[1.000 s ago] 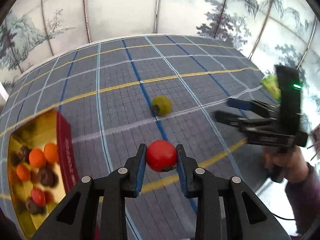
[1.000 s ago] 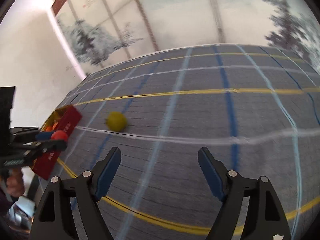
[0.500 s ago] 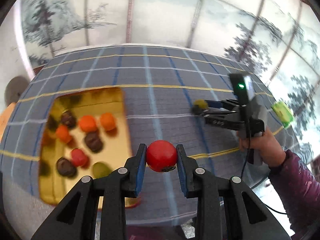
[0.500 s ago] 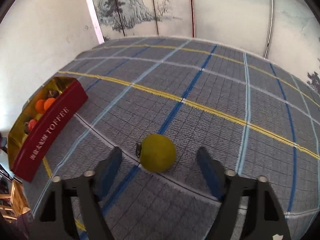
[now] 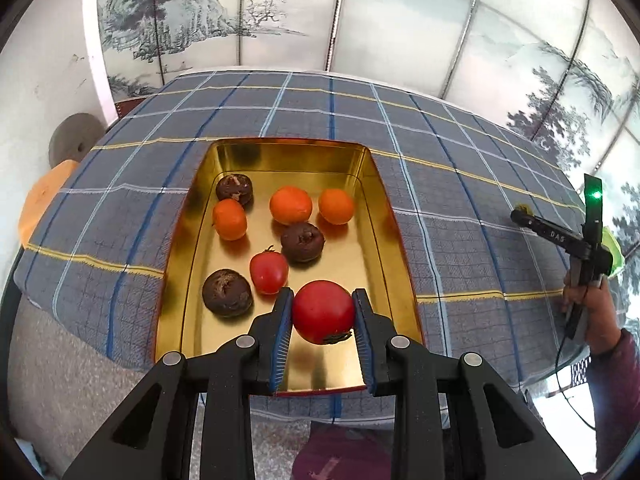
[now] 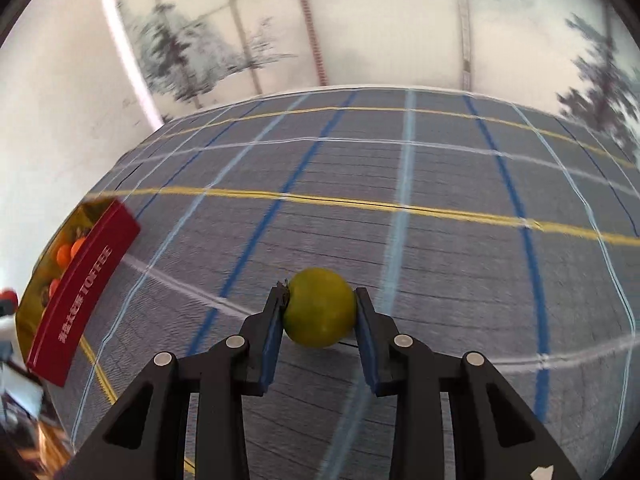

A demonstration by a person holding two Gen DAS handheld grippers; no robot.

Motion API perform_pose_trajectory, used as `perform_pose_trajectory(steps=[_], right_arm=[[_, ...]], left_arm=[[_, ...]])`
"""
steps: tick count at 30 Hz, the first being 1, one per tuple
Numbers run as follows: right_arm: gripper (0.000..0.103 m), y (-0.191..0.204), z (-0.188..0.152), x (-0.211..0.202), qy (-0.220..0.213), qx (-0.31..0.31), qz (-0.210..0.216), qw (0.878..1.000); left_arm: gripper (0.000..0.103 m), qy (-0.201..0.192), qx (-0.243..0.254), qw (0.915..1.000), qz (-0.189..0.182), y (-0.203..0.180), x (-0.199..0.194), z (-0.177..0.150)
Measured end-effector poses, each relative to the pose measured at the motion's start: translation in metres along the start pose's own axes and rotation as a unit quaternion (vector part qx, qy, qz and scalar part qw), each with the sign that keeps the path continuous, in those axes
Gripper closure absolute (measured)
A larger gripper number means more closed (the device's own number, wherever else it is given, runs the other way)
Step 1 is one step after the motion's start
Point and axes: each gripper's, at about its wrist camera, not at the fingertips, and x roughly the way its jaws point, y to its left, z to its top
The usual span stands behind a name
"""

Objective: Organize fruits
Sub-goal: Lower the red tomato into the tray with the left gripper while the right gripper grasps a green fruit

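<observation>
My left gripper (image 5: 322, 312) is shut on a red tomato (image 5: 323, 311) and holds it above the near end of a gold tin (image 5: 384, 216) with red sides. The tin holds three orange fruits (image 5: 291, 204), three dark brown fruits (image 5: 302, 241) and a small red tomato (image 5: 269, 272). My right gripper (image 6: 319, 307) is shut on a yellow-green fruit (image 6: 319, 307) at the checked tablecloth (image 6: 440, 264), to the right of the tin (image 6: 76, 300). The right gripper also shows at the far right of the left wrist view (image 5: 520, 213).
The table's near edge lies just below the tin in the left wrist view. A grey disc (image 5: 68, 146) and an orange object (image 5: 44, 196) sit off the table's left side. A painted screen (image 5: 360, 16) stands behind the table.
My left gripper has carried the red tomato leftward over the tin. My right gripper has closed in on the yellow-green fruit and shut on it.
</observation>
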Motion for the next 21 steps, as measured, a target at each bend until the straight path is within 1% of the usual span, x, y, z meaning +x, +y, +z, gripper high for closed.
perform_pose_trajectory(steps=[3, 7, 9, 14, 21], right_arm=[[0.072, -0.009, 0.0, 0.001, 0.004, 0.021, -0.001, 1.0], [0.072, -0.009, 0.001, 0.005, 0.013, 0.021, -0.006, 1.0], [0.072, -0.009, 0.001, 0.005, 0.013, 0.023, -0.006, 1.0], [0.072, -0.008, 0.0, 0.004, 0.013, 0.021, -0.011, 1.0], [0.071, -0.006, 0.0, 0.005, 0.014, 0.019, -0.013, 1.0]], left_arm=[[0.073, -0.001, 0.004, 1.0, -0.007, -0.002, 0.006, 0.003], [0.072, -0.013, 0.015, 0.9996, -0.018, -0.009, 0.013, 0.014], [0.072, -0.018, 0.029, 0.9993, -0.013, -0.015, 0.019, 0.019], [0.072, -0.014, 0.051, 0.9986, -0.006, -0.026, 0.035, 0.026], [0.072, -0.014, 0.057, 0.9982, 0.009, -0.029, 0.048, 0.028]])
